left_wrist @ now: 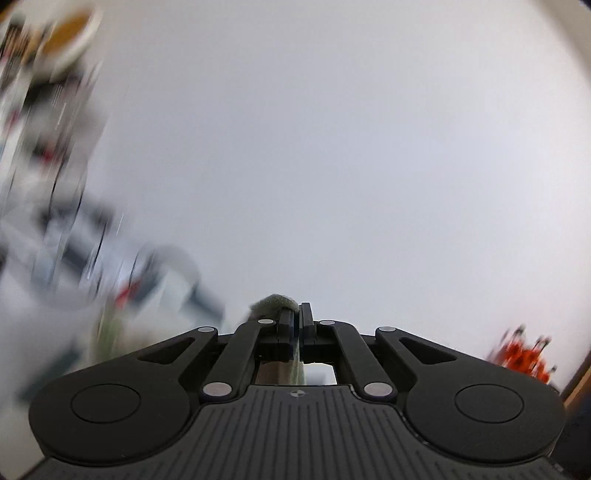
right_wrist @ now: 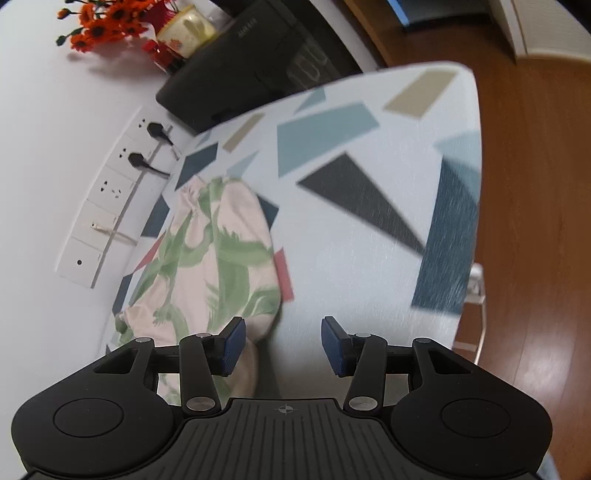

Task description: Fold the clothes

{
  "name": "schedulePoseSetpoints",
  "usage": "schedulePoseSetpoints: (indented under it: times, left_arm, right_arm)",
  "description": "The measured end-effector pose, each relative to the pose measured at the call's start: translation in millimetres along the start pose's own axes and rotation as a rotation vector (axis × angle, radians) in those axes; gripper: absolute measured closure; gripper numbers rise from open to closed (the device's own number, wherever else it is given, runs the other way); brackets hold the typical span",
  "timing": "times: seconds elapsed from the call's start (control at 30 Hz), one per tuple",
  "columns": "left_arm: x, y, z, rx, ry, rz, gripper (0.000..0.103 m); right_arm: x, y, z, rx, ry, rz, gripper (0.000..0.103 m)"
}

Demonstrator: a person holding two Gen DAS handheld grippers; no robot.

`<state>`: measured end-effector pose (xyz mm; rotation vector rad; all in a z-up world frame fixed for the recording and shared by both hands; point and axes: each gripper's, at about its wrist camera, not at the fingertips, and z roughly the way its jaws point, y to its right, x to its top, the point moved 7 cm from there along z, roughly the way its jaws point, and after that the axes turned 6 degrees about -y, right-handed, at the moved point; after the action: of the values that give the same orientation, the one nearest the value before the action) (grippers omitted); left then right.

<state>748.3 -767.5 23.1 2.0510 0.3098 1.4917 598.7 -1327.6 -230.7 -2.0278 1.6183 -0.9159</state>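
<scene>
A cream garment with a green leaf print (right_wrist: 218, 258) lies bunched on the left part of a table with a geometric-patterned cloth (right_wrist: 351, 236), near the wall. My right gripper (right_wrist: 282, 343) is open above the table, its left pad over the garment's near edge, holding nothing. My left gripper (left_wrist: 298, 317) is shut on a fold of greenish cloth (left_wrist: 275, 302) that sticks out past its left finger and hangs down between the fingers. It points at a blank white wall.
A row of wall sockets (right_wrist: 110, 199) with two black plugs runs along the wall left of the table. A black box (right_wrist: 258, 55), orange flowers (right_wrist: 103, 22) and a cream mug (right_wrist: 186, 31) stand beyond. Wooden floor (right_wrist: 535, 184) lies right. Blurred clutter (left_wrist: 55, 147) shows at left.
</scene>
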Motion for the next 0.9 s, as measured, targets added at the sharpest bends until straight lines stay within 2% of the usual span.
schedulePoseSetpoints:
  times: [0.07, 0.13, 0.27, 0.3, 0.33, 0.37, 0.5, 0.6, 0.67, 0.77, 0.83, 0.9]
  left_arm:
    - [15, 13, -9, -0.011, 0.062, 0.038, 0.101]
    - [21, 14, -10, 0.002, 0.076, 0.029, 0.101]
    - [15, -14, -12, 0.104, 0.055, -0.038, 0.101]
    - [12, -25, -11, 0.131, 0.037, -0.069, 0.101]
    - [7, -36, -8, 0.163, 0.018, -0.098, 0.101]
    - [0, -48, -6, 0.201, -0.004, -0.120, 0.101]
    - [-37, -101, -2, 0.366, -0.133, -0.229, 0.101]
    - [-68, -131, 1, 0.449, -0.213, -0.292, 0.101]
    - [-78, -136, -2, 0.467, -0.236, -0.311, 0.101]
    - [-76, -131, 1, 0.454, -0.229, -0.298, 0.101]
    - [-71, -128, 0, 0.456, -0.210, -0.291, 0.101]
    - [-62, -126, -3, 0.469, -0.179, -0.285, 0.101]
  right_arm:
    - [-11, -6, 12, 0.015, -0.048, 0.010, 0.059]
    - [-23, -13, 25, 0.032, -0.100, 0.019, 0.059]
    - [-31, -32, 43, 0.063, -0.118, 0.028, 0.062]
    - [-31, -36, 45, 0.070, -0.124, 0.024, 0.068]
    - [-32, -40, 47, 0.079, -0.132, 0.014, 0.088]
    - [-32, -43, 46, 0.083, -0.133, 0.002, 0.097]
    - [-29, -44, 30, 0.060, -0.094, -0.046, 0.099]
    - [-27, -41, 8, 0.035, -0.051, -0.112, 0.101]
    - [-23, -48, -10, 0.035, 0.006, -0.186, 0.101]
    - [-11, -60, -31, 0.045, 0.083, -0.251, 0.101]
    - [-4, -65, -33, 0.056, 0.061, -0.242, 0.101]
    - [-4, -65, -25, 0.051, -0.014, -0.231, 0.095]
